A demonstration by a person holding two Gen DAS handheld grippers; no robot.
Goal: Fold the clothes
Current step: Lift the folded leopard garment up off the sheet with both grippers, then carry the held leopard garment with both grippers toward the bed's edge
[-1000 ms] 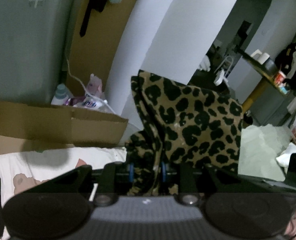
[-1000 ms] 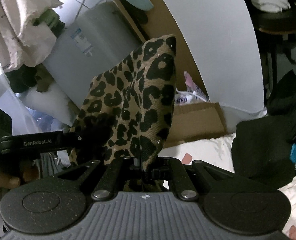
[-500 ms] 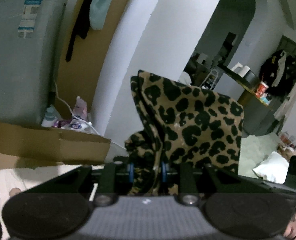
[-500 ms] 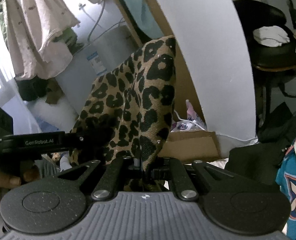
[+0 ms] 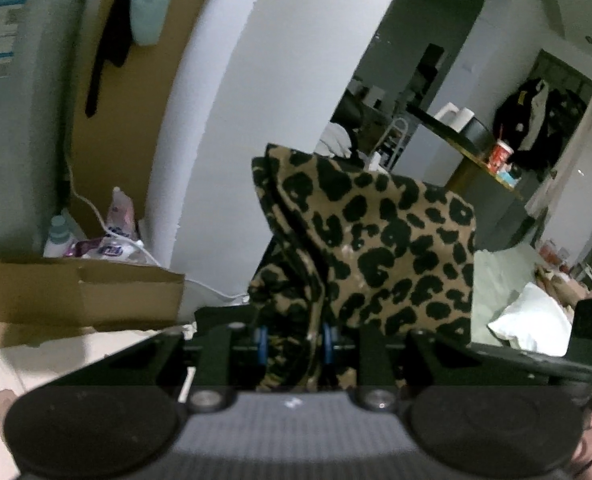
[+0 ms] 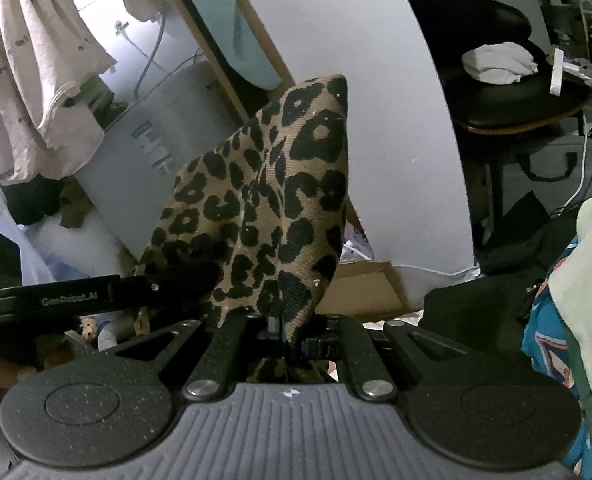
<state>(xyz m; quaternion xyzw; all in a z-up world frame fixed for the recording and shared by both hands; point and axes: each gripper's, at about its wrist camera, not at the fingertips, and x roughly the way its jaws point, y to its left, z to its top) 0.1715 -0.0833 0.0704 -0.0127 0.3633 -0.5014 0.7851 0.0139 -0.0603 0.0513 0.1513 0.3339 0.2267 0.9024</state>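
Observation:
A leopard-print garment (image 5: pixel 380 252) is held up in the air between both grippers. My left gripper (image 5: pixel 294 344) is shut on one bunched edge of it, and the cloth stands up ahead of the fingers. In the right wrist view the same leopard-print garment (image 6: pixel 280 200) rises as a folded peak, with my right gripper (image 6: pixel 292 340) shut on its lower edge. The left gripper's black body (image 6: pixel 56 304) shows at the left of that view, close beside the cloth, with a hand under it.
An open cardboard box (image 5: pixel 96 292) with bottles lies by a white curved wall (image 5: pixel 232 100). A grey appliance (image 6: pixel 164 152) and hanging clothes (image 6: pixel 36 72) stand to the left. Dark clothes (image 6: pixel 492 312) and a teal patterned cloth (image 6: pixel 556 320) lie to the right; a white pillow (image 5: pixel 532 320) lies further off.
Both grippers have risen and tilted upward with the garment still held; the box and bed surface have dropped lower in both views. The grips are unchanged.

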